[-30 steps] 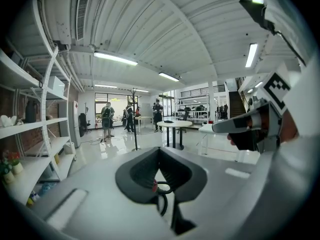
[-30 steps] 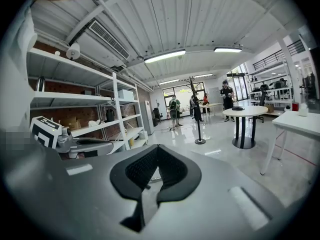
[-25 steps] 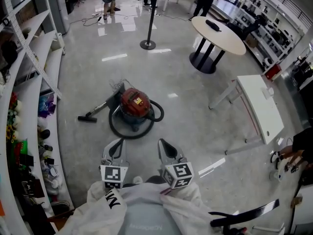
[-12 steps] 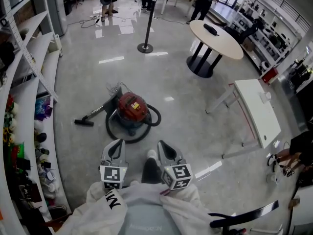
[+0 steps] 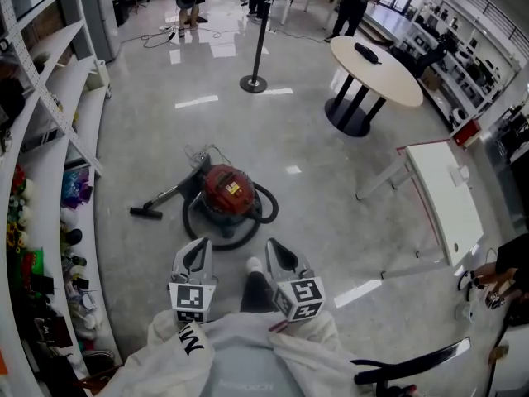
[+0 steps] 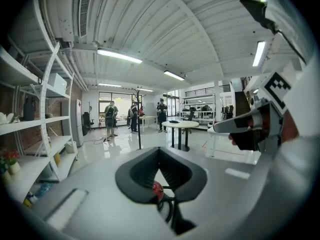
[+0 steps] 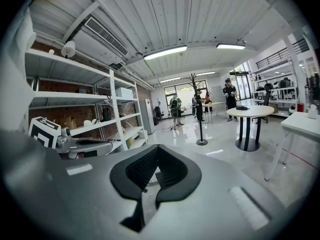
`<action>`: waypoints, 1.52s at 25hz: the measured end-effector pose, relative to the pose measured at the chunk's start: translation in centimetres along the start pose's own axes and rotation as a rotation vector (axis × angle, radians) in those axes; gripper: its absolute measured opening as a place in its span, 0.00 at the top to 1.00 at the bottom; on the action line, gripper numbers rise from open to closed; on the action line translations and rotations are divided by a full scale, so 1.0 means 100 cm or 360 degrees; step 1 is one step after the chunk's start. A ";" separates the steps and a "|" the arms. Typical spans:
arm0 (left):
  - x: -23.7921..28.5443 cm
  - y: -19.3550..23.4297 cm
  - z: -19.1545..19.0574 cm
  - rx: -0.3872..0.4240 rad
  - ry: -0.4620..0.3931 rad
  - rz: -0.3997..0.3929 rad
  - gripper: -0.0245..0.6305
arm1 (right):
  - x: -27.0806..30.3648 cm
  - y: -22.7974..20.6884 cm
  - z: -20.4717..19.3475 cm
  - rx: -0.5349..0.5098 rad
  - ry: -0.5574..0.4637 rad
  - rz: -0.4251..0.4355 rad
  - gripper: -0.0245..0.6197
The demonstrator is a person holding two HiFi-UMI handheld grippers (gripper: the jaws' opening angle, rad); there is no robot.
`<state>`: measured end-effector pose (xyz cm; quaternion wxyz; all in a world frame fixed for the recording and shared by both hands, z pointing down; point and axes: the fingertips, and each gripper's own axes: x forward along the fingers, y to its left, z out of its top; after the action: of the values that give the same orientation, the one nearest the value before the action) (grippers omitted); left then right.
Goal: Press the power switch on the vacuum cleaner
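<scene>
Vacuum cleaner (image 5: 229,190), a red-topped canister, is sitting on the glossy grey floor (image 5: 157,131), out in the open between the white shelving (image 5: 51,151) along the floor's left edge and a white rectangular table (image 5: 446,195) towards the right. Its black hose (image 5: 208,231) is looping round the body, and the floor nozzle (image 5: 146,212) is lying out to its left. The person is standing just short of it, holding both tools low in front. The left tongs (image 5: 197,251) are closing tip to tip on nothing, the red canister showing through the gap behind the tips. The right tongs (image 5: 275,249) are likewise pressing together empty. Neither is touching the vacuum cleaner.
</scene>
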<state>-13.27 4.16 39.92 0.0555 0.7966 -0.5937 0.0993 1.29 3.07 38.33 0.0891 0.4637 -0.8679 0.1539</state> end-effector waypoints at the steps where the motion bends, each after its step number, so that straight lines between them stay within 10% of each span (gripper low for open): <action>1: 0.005 0.001 0.000 -0.0003 0.0009 0.0008 0.96 | 0.004 -0.004 0.002 0.0003 0.0005 0.0001 0.96; 38: 0.180 0.012 0.039 0.0040 0.0191 0.0245 0.96 | 0.148 -0.149 0.060 0.0050 0.0071 0.0245 0.96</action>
<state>-9.06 -13.84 40.15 0.0730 0.7420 -0.6474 0.1582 5.38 -18.34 39.88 0.0889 0.3935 -0.8963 0.1842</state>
